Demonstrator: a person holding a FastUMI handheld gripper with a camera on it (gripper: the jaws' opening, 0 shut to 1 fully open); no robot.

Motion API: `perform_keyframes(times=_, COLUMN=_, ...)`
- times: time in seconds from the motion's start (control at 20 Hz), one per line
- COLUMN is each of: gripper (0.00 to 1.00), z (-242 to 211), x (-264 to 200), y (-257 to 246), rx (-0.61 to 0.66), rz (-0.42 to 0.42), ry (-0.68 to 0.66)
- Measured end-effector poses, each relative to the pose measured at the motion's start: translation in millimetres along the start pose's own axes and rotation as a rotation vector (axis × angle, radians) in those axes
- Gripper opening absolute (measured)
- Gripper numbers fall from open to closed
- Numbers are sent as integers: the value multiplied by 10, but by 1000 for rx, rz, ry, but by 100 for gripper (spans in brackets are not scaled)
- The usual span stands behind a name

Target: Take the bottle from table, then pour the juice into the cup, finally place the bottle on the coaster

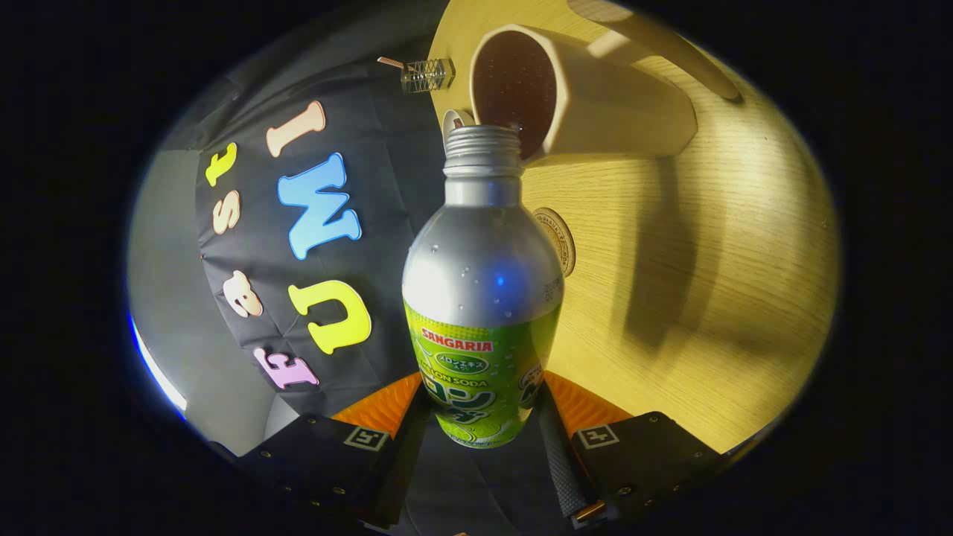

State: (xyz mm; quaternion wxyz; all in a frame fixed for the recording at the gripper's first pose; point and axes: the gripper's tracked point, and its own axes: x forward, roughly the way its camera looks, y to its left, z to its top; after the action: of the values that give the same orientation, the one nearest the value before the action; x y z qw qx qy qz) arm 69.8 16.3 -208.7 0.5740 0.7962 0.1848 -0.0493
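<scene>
The hand-held gripper (482,424) clamps the uncapped melon soda bottle (482,298) between both fingers, tipped so its mouth meets the cup (595,97) rim just ahead. This looks like the pouring step. Next, righting it toward the round coaster (560,240) on the tabletop (707,260).

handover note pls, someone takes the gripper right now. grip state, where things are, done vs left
Hand-held gripper: shut on the bottle, one finger on each side of its lower body.
Bottle: uncapped, off the table, tipped over, mouth right at the rim of the cup.
Cup: on the table beyond the bottle, inside looks dark; I can't tell whether juice is flowing.
Coaster: on the table, beside the bottle's shoulder, nothing on it.
Done: bottle picked up, brought to the cup.
Left: finish the pour, right the bottle, set it on the coaster, release.
</scene>
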Motion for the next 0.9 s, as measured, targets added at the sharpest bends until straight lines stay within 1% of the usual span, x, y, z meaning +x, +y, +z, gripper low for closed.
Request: perform_keyframes(times=0.9, gripper=76, z=18, x=19, y=172, rx=79, rz=27, ry=-20)
